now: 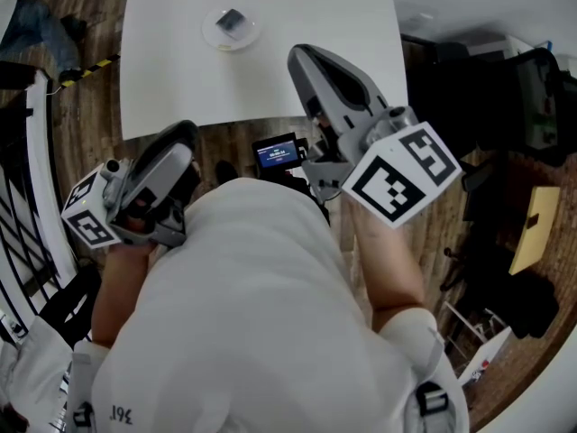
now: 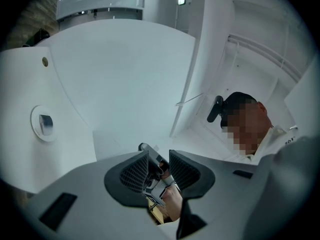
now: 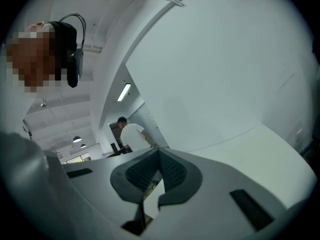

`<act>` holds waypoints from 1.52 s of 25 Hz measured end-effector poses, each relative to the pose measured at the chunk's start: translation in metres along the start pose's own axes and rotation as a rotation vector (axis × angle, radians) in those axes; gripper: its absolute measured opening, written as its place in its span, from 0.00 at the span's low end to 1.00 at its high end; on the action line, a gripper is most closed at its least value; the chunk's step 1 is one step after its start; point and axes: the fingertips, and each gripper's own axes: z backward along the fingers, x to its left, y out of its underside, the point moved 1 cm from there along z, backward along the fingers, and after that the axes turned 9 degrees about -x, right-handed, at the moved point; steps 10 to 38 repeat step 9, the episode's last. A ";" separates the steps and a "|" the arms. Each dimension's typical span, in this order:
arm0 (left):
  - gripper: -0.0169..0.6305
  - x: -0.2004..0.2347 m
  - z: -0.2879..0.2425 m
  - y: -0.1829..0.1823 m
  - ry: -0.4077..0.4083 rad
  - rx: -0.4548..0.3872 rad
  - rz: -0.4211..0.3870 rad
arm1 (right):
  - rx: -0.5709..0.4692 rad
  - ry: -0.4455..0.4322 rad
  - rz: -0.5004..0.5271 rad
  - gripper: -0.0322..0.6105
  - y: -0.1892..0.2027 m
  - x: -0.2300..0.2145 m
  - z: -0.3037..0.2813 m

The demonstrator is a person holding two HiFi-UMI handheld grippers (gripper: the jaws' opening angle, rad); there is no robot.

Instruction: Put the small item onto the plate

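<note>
Seemingly the placing step is drawing to its end: the left gripper (image 1: 176, 147) is hovering by the person's white shirt (image 1: 243, 296), its jaws standing slightly apart and gripping nothing, while at its one o'clock the small item (image 1: 232, 21) is lying on the plate (image 1: 209, 32) on the white table (image 1: 162, 70). At the plate's four o'clock the right gripper (image 1: 306, 61) is holding its jaws pressed together, empty, so the next move is probably calling only for steering both clear of the plate

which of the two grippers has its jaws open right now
The left gripper: its own view shows a clear gap between the two jaws, with nothing clamped. The right gripper differs, as its jaws are closed together at the tips.
</note>
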 end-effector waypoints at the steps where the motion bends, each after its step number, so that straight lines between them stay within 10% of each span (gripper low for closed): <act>1: 0.22 0.000 0.000 0.000 -0.001 -0.001 0.003 | 0.001 0.001 0.000 0.05 0.000 0.000 0.000; 38: 0.22 0.003 0.004 0.000 -0.005 -0.015 0.015 | 0.017 -0.005 0.002 0.05 0.007 0.002 0.000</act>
